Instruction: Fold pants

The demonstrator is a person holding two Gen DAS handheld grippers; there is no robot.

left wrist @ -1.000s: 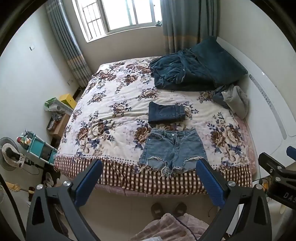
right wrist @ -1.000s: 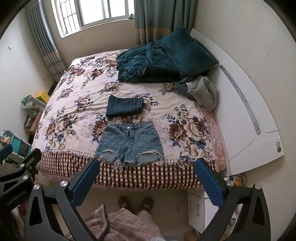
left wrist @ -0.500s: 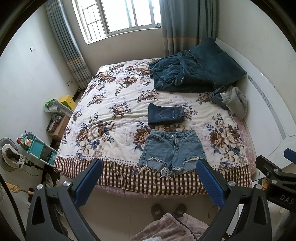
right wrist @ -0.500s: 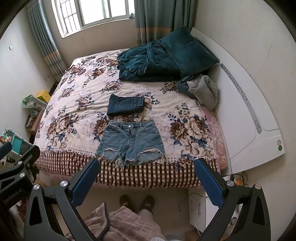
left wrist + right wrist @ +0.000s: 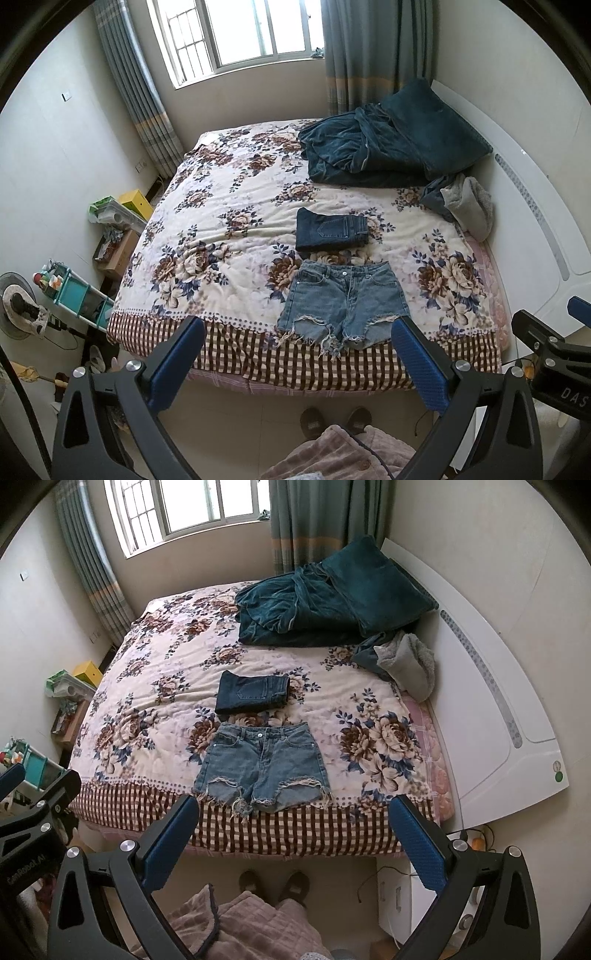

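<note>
The light denim shorts lie flat and unfolded at the near edge of the bed, waistband away, frayed hems at the checked border, just this side of an already folded dark pair; the left gripper and right gripper both hover well above, spread wide and empty. To fold cleanly, I judge each should descend on one side of the shorts and pinch waistband and hem corners squarely; lift evenly so the denim does not skew

A lived-in home bedroom.
I face a bed under a floral quilt, with a barred window, striped curtains, a heaped teal blanket and slippers on the floor.
</note>
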